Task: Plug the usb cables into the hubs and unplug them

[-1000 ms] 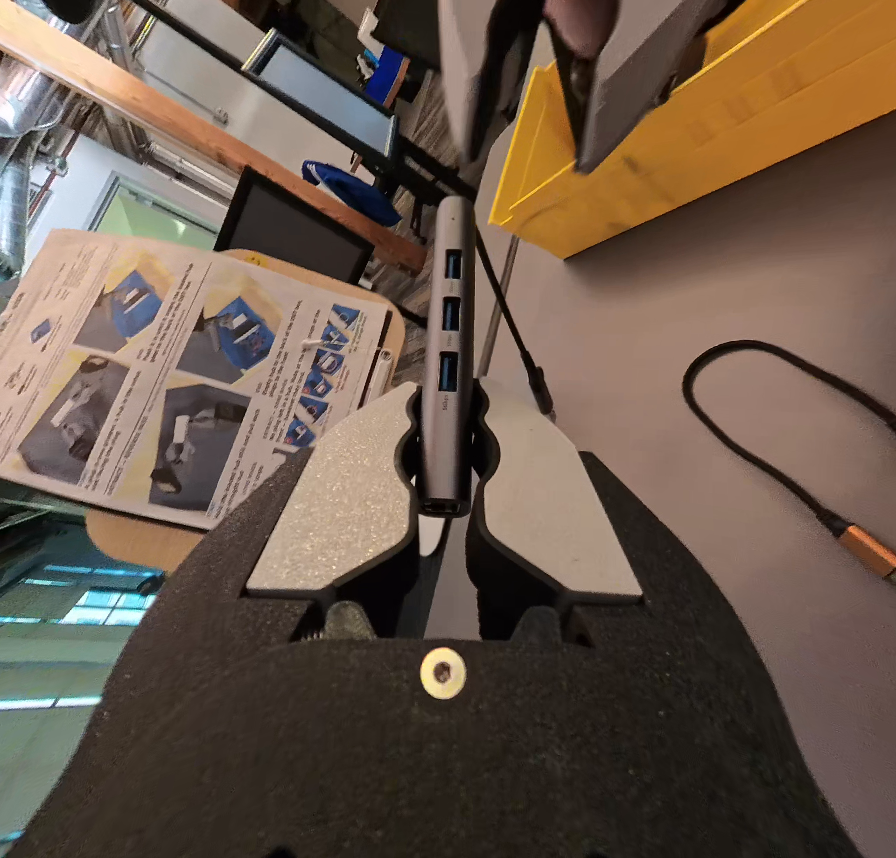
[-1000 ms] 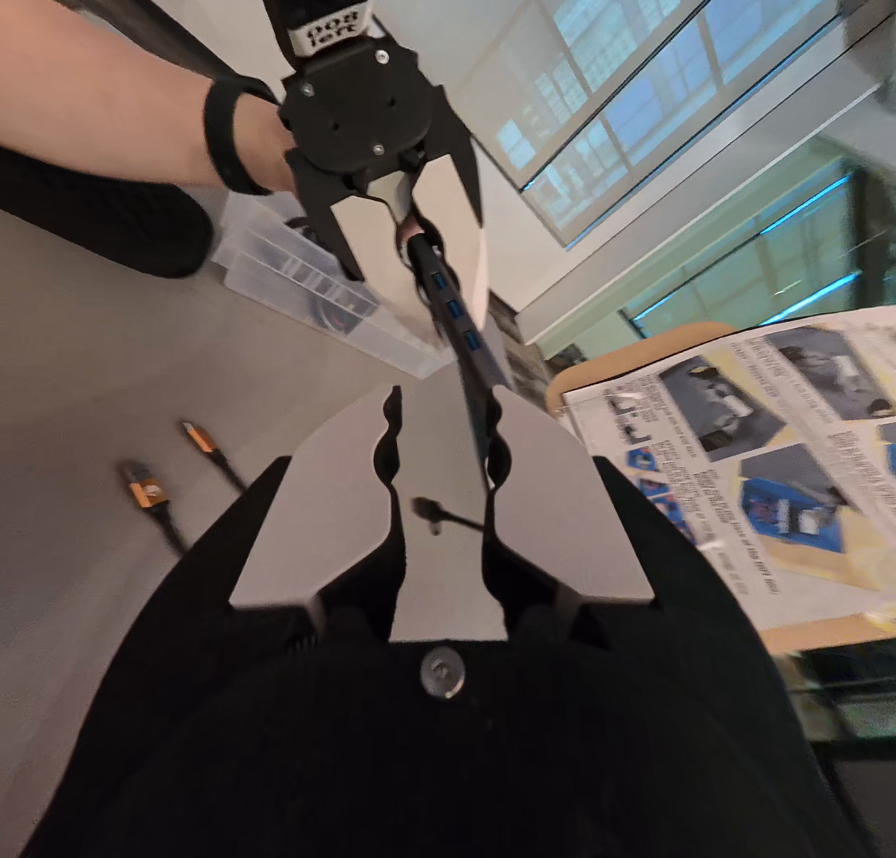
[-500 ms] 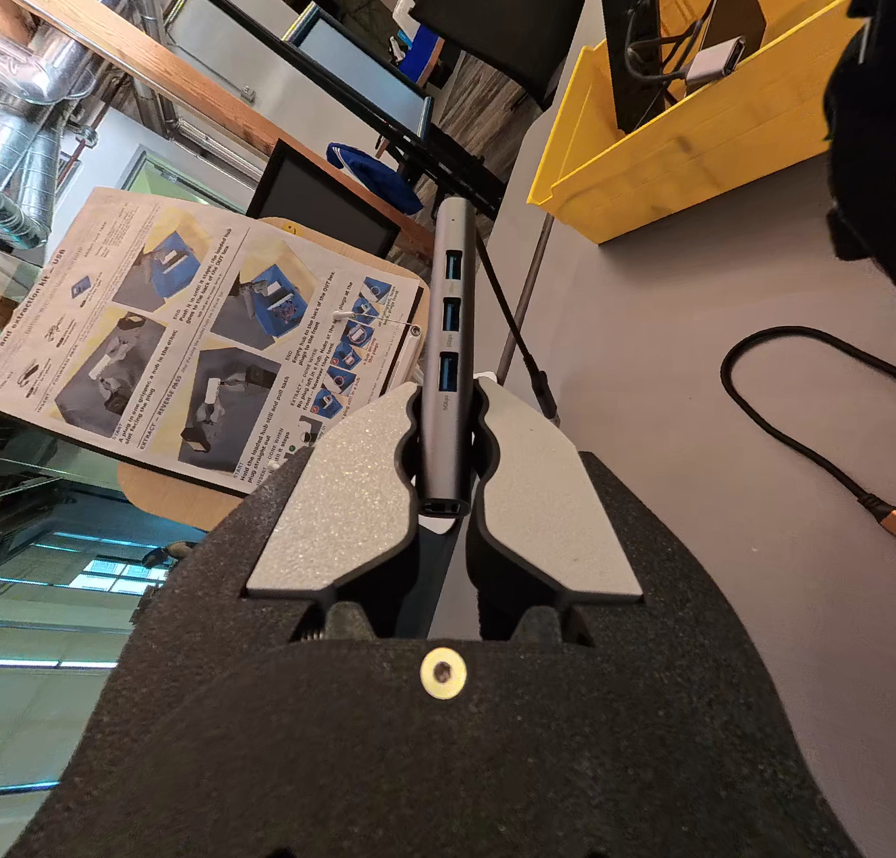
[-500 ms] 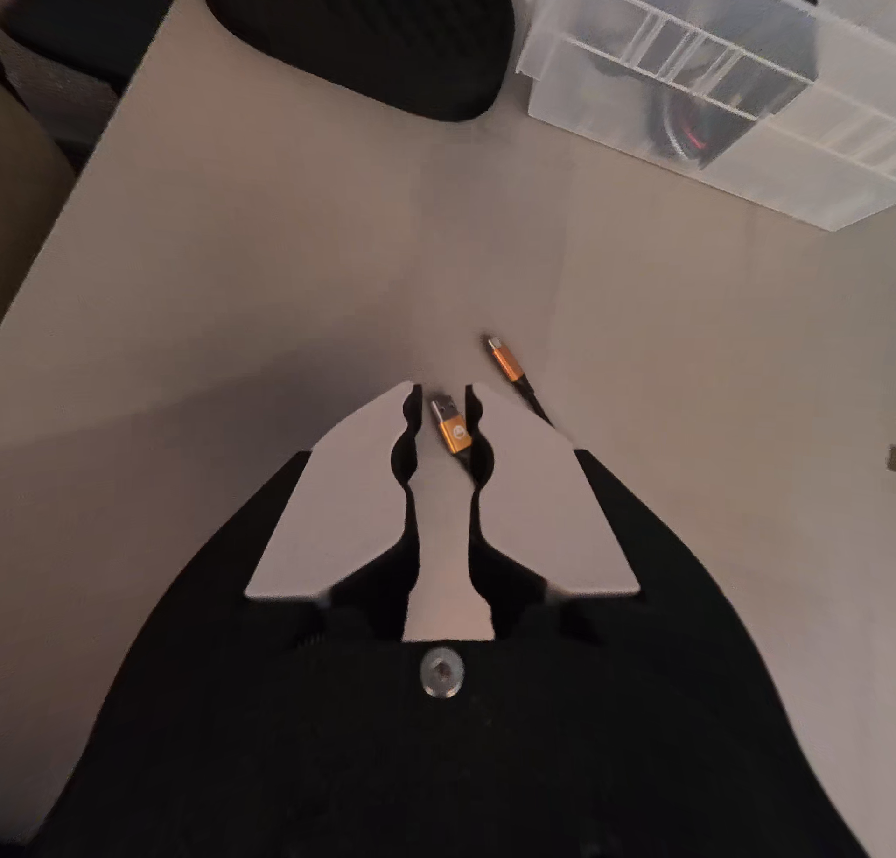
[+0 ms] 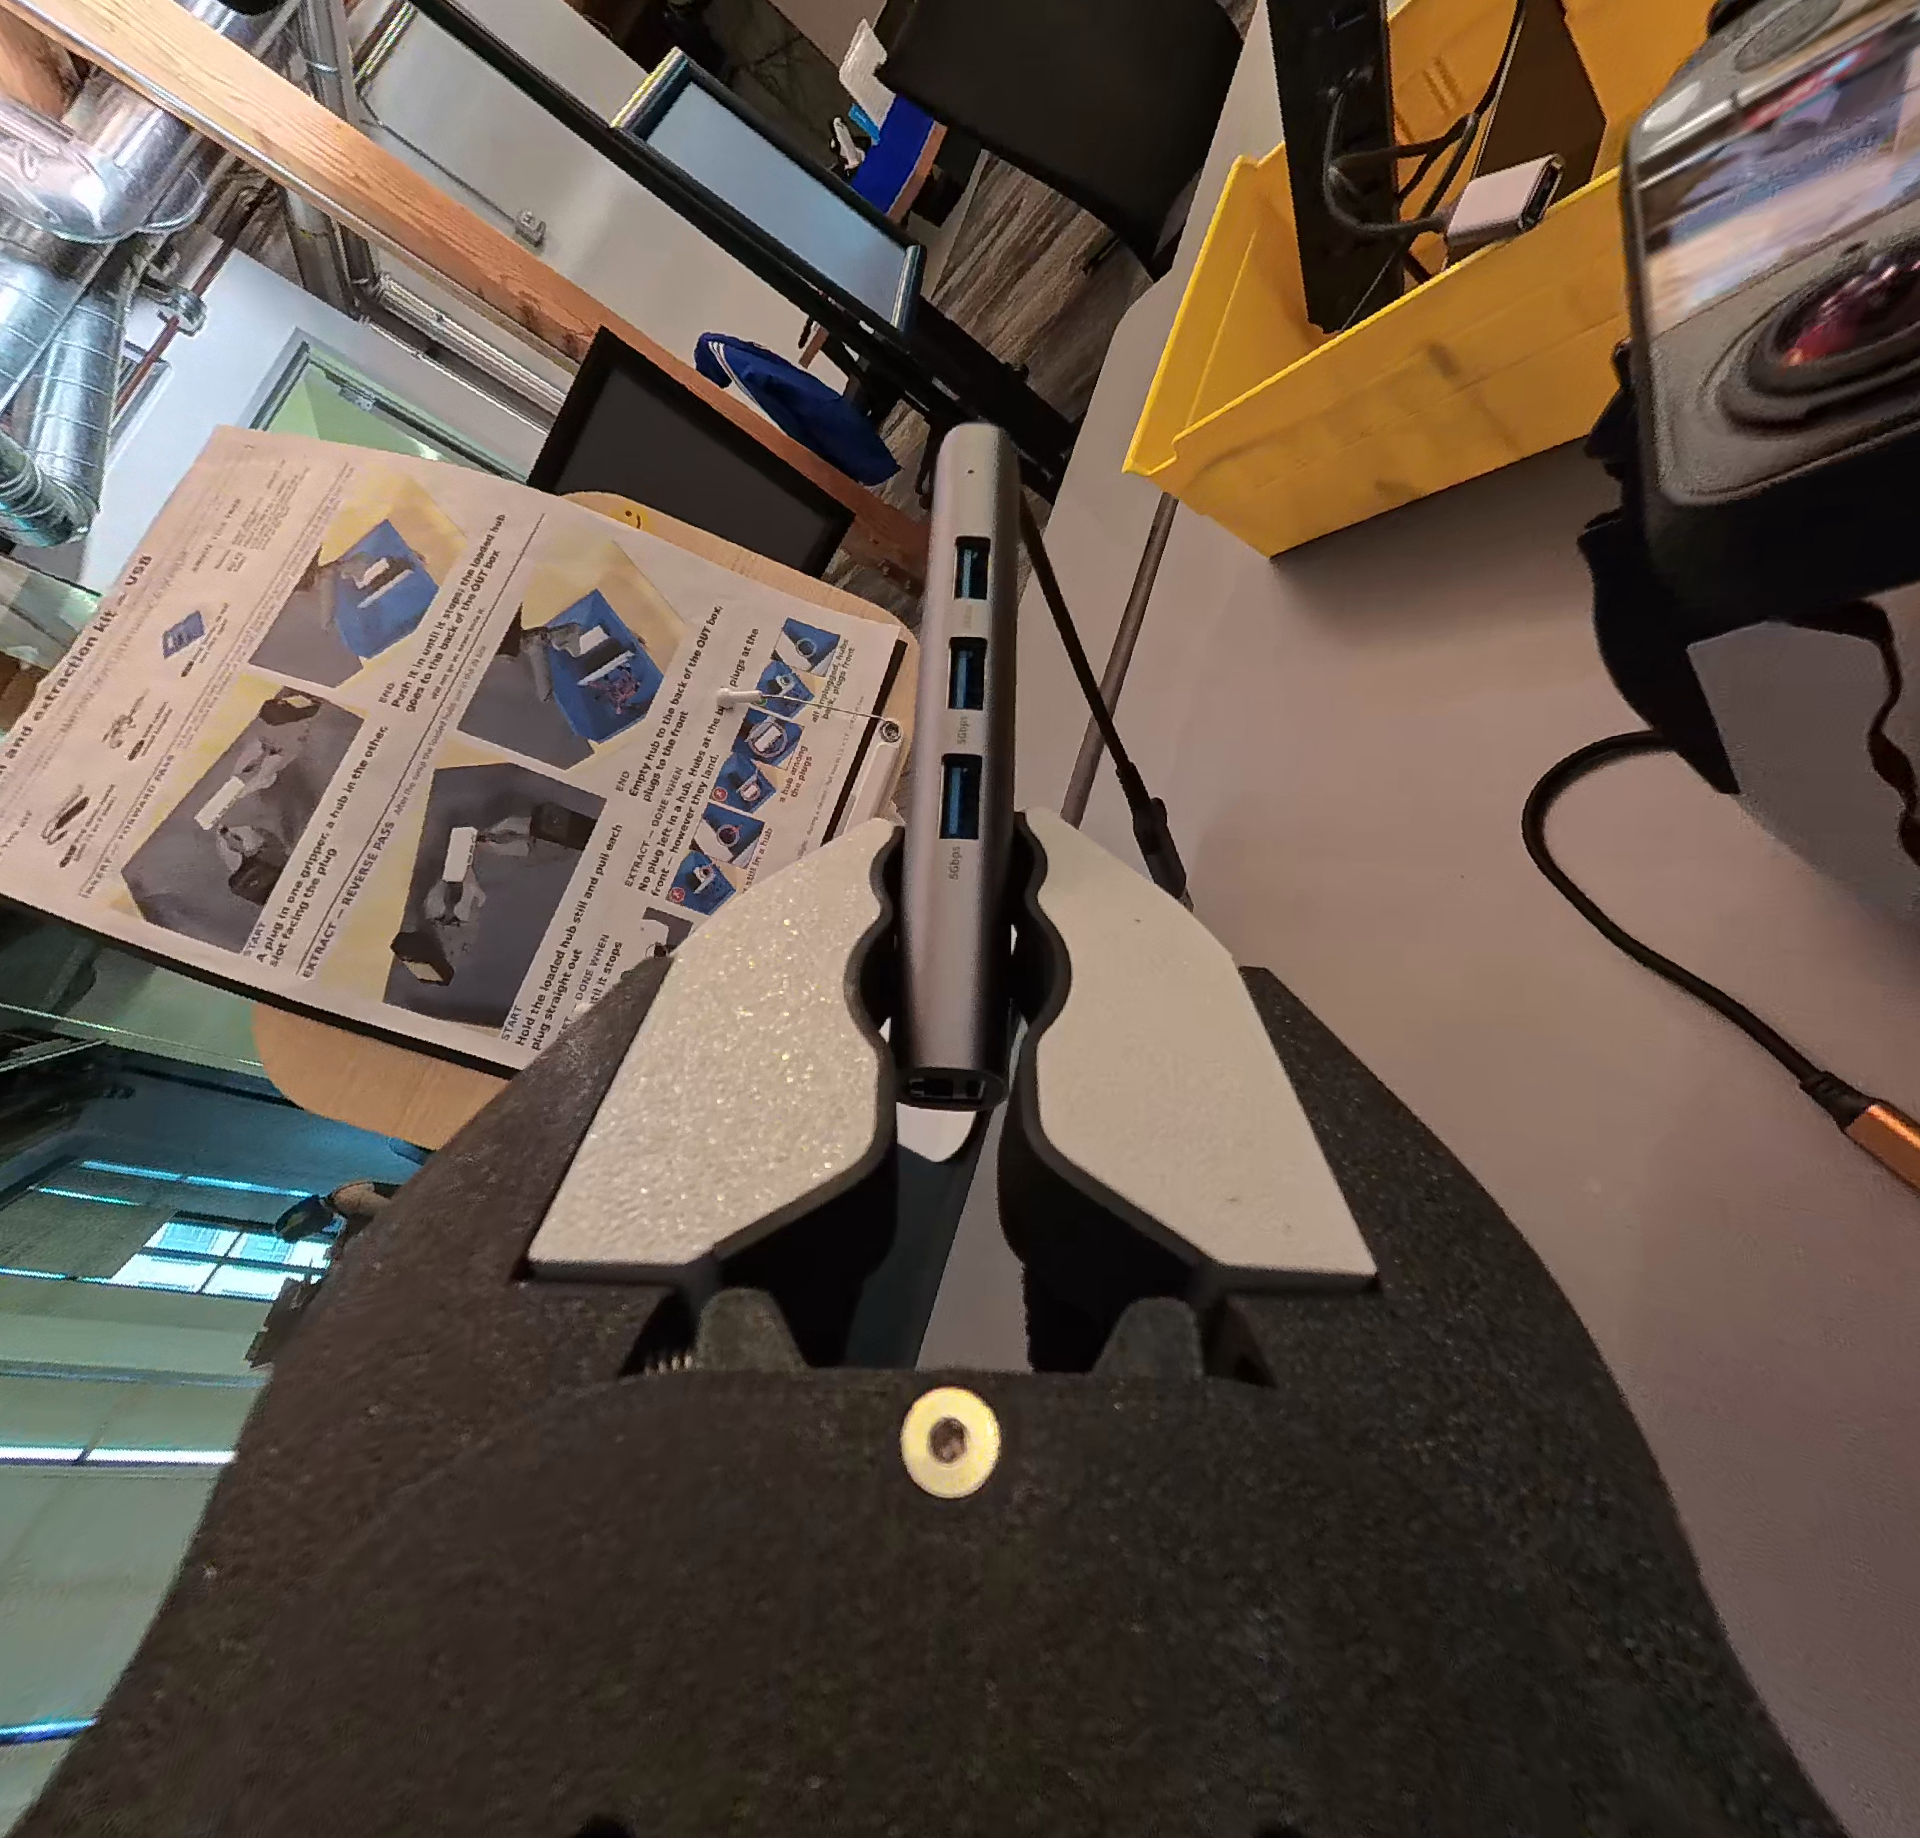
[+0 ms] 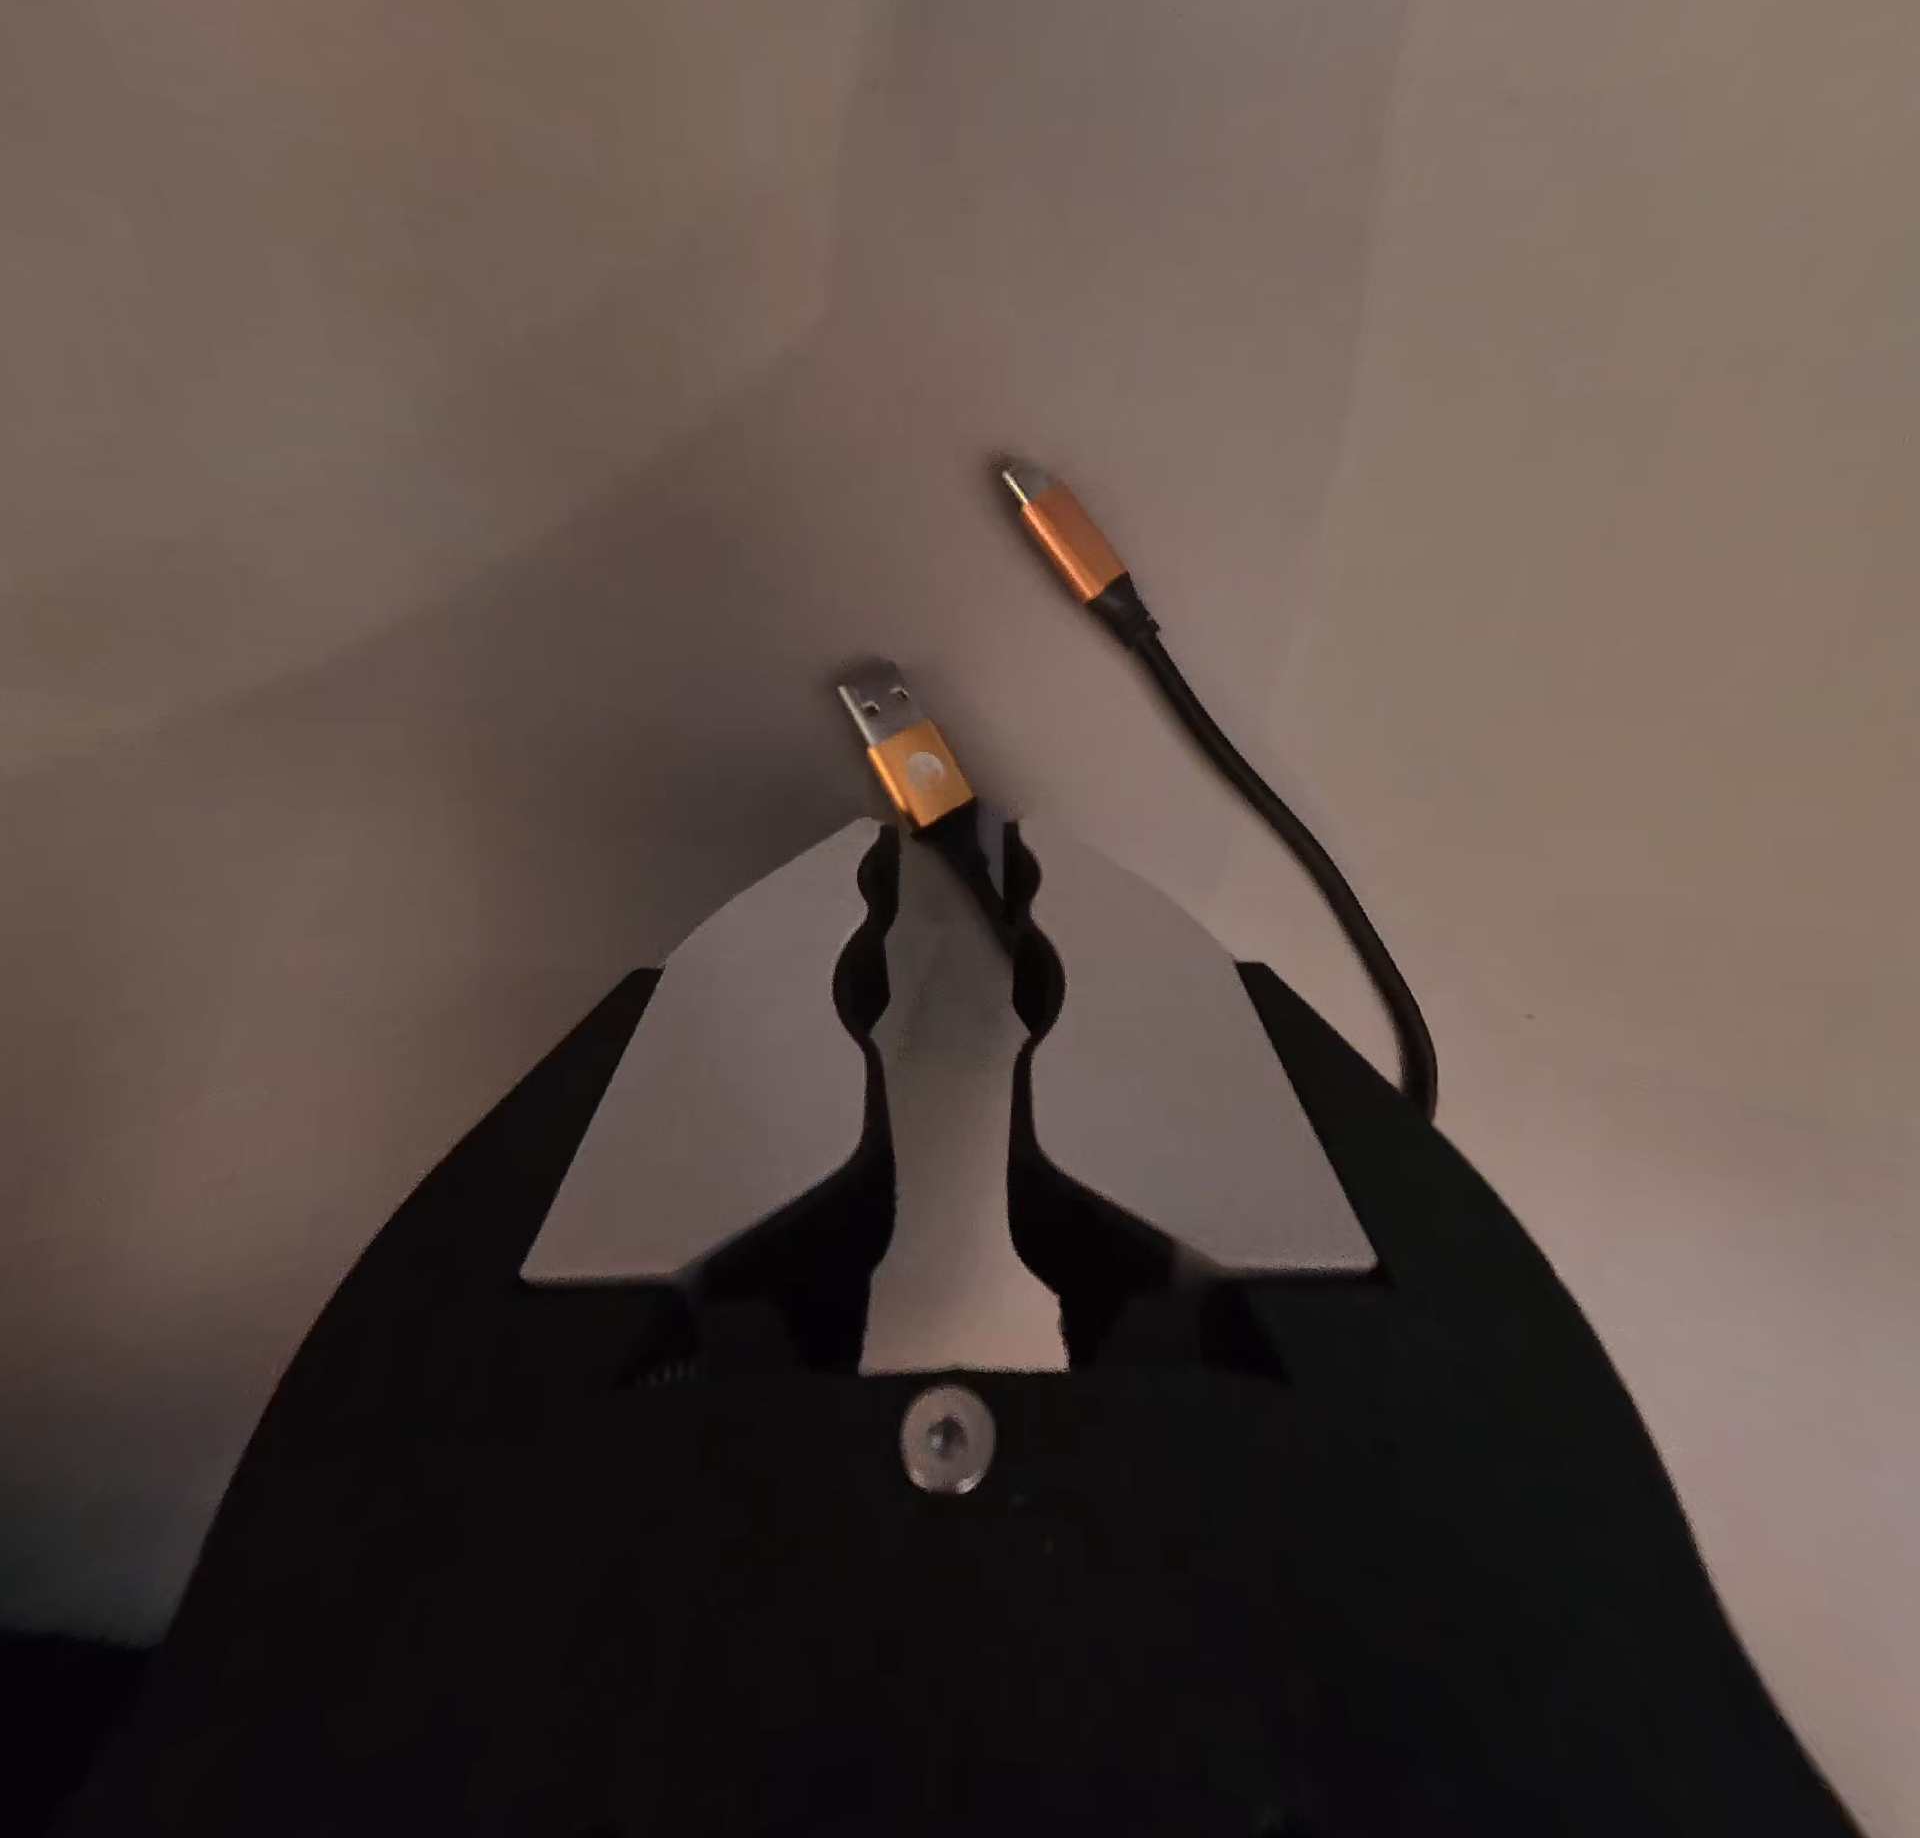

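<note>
My left gripper [image 5: 961, 838] is shut on a slim grey USB hub [image 5: 966, 645] with three blue ports facing the camera, all empty. It holds the hub tilted above the grey table [image 5: 1403, 957]; the hub's own black lead [image 5: 1091, 687] hangs to the table. My right gripper [image 6: 940, 832] is open, low over the table. An orange USB-A plug [image 6: 914, 760] lies just past its fingertips, with its black cable running back between them. The cable's other end, a small orange plug [image 6: 1070, 536], lies to the right. The right gripper's back [image 5: 1766, 334] shows in the left wrist view.
A yellow bin [image 5: 1351, 417] with a black device and cables stands at the back of the table. A printed instruction sheet [image 5: 416, 728] on a board leans at the left. A black cable loop [image 5: 1621, 936] with an orange end lies at the right. Tip to tip, the grippers are about 25 centimeters apart. My left tips are about 20 centimeters from the small orange plug [image 6: 1070, 536], my right tips only 6 centimeters.
My right gripper swung away from the hub, went down to the table and closed in on the orange USB-A plug. My left gripper kept hold of the hub, almost still.
</note>
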The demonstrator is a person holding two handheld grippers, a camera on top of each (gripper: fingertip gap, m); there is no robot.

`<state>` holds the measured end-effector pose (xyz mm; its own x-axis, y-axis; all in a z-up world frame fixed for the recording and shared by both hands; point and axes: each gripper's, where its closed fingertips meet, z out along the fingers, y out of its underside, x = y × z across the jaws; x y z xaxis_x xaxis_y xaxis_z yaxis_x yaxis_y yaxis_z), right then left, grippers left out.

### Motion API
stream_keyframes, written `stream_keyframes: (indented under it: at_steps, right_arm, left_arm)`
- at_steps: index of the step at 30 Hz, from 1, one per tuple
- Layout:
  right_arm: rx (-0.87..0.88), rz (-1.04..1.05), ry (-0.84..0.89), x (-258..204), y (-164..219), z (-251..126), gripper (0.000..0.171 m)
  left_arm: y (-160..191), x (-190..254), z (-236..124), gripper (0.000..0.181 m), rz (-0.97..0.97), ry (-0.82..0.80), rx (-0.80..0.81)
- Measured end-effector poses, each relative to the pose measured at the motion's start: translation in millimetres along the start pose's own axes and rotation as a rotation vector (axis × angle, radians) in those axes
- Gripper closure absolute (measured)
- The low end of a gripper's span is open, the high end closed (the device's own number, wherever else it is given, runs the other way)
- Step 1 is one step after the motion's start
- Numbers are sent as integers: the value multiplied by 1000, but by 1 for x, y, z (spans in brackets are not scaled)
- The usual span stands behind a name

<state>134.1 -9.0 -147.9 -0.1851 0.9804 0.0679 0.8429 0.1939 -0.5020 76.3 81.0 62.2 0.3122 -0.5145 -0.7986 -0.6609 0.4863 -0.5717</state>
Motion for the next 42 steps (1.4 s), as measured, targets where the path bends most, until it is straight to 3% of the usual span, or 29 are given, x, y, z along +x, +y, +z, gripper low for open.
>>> stream_keyframes:
  at_steps: [3,14,21,25,31,42]
  right_arm:
    - [-5,35,-30,0,5,6,151]
    - [253,144,-108,6,-11,14,157]
    - [238,167,-165,2,-10,12,147]
    - [211,213,-191,3,-10,11,148]
    - [180,80,-93,10,-4,12,161]
    - [244,126,-156,7,-10,14,151]
  left_arm:
    - [0,2,2,165,7,7,-3]
    - [0,1,1,165,12,4,-4]
    - [-6,4,1,165,22,13,3]
    - [-9,9,4,165,19,32,11]
    - [-10,13,7,165,17,46,13]
    - [-13,-3,-7,165,22,-2,31]
